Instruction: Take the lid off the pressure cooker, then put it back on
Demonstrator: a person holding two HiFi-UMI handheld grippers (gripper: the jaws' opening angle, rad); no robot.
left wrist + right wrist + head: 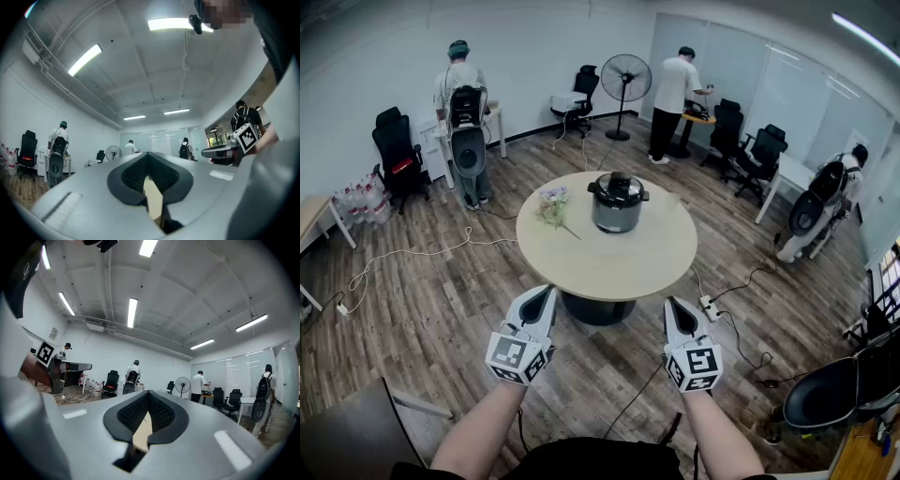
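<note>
The grey pressure cooker stands on the far half of a round beige table, its black lid seated on top. Both grippers hover short of the table's near edge, well apart from the cooker. My left gripper is shut and holds nothing; in the left gripper view its tips meet in front of the room. My right gripper is likewise shut and empty, with its tips together in the right gripper view. Only a sliver of tabletop shows between each pair of jaws.
A small bunch of flowers lies on the table left of the cooker. Cables and a power strip run over the wood floor. Office chairs, a standing fan and several people stand round the room's edges.
</note>
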